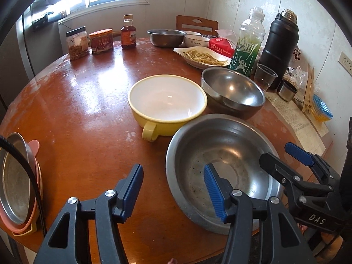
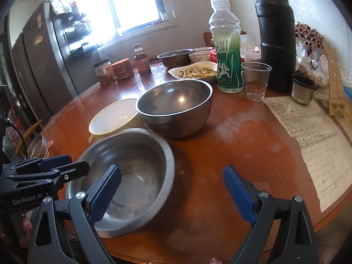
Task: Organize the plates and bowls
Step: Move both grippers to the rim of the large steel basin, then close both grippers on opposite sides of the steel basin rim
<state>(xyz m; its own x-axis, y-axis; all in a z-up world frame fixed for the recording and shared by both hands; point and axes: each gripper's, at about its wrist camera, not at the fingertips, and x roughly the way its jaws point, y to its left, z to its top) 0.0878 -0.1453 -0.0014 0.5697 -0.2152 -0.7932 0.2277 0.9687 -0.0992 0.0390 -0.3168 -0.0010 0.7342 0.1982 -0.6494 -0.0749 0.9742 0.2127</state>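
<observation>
Two claws released, left claw [image 1: 173, 189] straddling near-left rim of wide steel basin [image 1: 222, 171] at near tabletop [image 1: 88, 114] edge, right claw [image 2: 172, 194] straddling its right rim, pads apart, yellow bowl [image 1: 167, 103], deep steel bowl [image 1: 233, 92] just behind

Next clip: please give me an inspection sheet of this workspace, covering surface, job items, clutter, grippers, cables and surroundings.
Surface: round brown table, glossy, with pale worn patches.
Job's things: wide steel basin nearest; yellow handled bowl and deep steel bowl behind it, all upright and empty; stacked plates at the left edge.
Clutter: dish of food, green bottle, black flask, plastic cup, jars, handwritten paper.
Grippers: left gripper open, straddling the basin's near rim; right gripper open, its left finger over the basin.
Cables: black cable crossing the plates.
Surroundings: bright window, refrigerator, chair back.
</observation>
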